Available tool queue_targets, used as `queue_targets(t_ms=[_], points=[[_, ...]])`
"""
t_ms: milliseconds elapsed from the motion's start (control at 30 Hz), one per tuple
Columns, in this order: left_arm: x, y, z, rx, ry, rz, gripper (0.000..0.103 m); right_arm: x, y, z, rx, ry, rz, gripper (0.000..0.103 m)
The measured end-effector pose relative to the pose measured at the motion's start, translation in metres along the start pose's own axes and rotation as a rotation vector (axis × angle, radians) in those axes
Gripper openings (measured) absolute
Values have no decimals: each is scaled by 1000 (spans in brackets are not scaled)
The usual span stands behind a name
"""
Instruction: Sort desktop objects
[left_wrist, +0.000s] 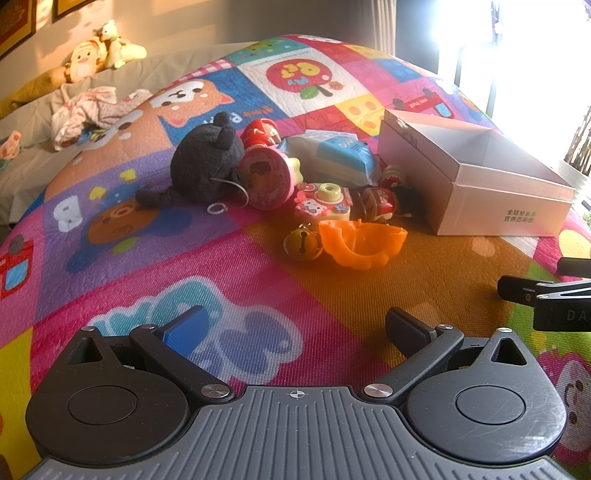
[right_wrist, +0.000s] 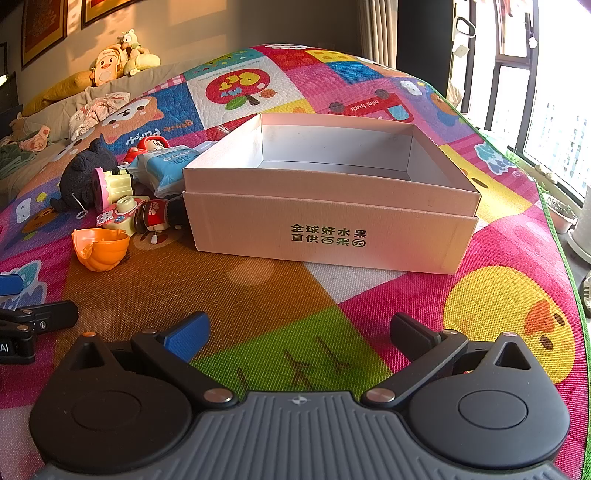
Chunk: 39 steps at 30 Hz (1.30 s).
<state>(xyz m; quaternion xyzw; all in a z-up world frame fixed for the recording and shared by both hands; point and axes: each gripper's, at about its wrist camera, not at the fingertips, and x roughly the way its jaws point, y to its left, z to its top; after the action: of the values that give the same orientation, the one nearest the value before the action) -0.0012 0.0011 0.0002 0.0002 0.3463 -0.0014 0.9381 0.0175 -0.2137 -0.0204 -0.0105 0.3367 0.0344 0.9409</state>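
A pile of toys lies on a colourful play mat (left_wrist: 155, 266): a black plush (left_wrist: 207, 166), a pink round toy (left_wrist: 264, 181), a Hello Kitty toy camera (left_wrist: 325, 201), a red doll (left_wrist: 380, 201), a gold bell (left_wrist: 302, 243), an orange pumpkin shell (left_wrist: 362, 242) and a blue tissue pack (left_wrist: 336, 155). An open white box (right_wrist: 332, 221) stands right of the pile, and nothing shows inside it. My left gripper (left_wrist: 295, 325) is open, hovering over the mat in front of the toys. My right gripper (right_wrist: 299, 328) is open in front of the box.
The box also shows in the left wrist view (left_wrist: 476, 184). The right gripper's side shows at the right edge (left_wrist: 546, 295). Crumpled clothes (left_wrist: 88, 110) and stuffed animals (left_wrist: 99, 51) lie at the back left. Windows (right_wrist: 535, 92) stand on the right.
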Motion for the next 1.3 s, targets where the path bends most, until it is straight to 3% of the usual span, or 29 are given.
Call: queue_targets(t_ms=[200, 367, 667, 933, 1067, 1200, 1300], points=[[0, 1, 0, -1, 2, -1, 103, 1, -3, 2, 5, 4, 3, 103], [-4, 2, 2, 2, 11, -1, 103, 1, 1, 7, 9, 64, -8, 103], [2, -1, 9, 15, 55, 1, 103, -1, 1, 3, 15, 37, -17, 103], [8, -3, 19, 15, -15, -41, 103, -1, 1, 3, 16, 36, -17, 103], [14, -17, 32, 67, -80, -42, 103, -1, 2, 2, 17, 36, -17, 103], [25, -35, 42, 152, -90, -53, 103, -1, 2, 2, 15, 37, -18, 103], [28, -44, 41, 243, -121, 30, 103, -1, 2, 3, 12, 42, -18, 103]])
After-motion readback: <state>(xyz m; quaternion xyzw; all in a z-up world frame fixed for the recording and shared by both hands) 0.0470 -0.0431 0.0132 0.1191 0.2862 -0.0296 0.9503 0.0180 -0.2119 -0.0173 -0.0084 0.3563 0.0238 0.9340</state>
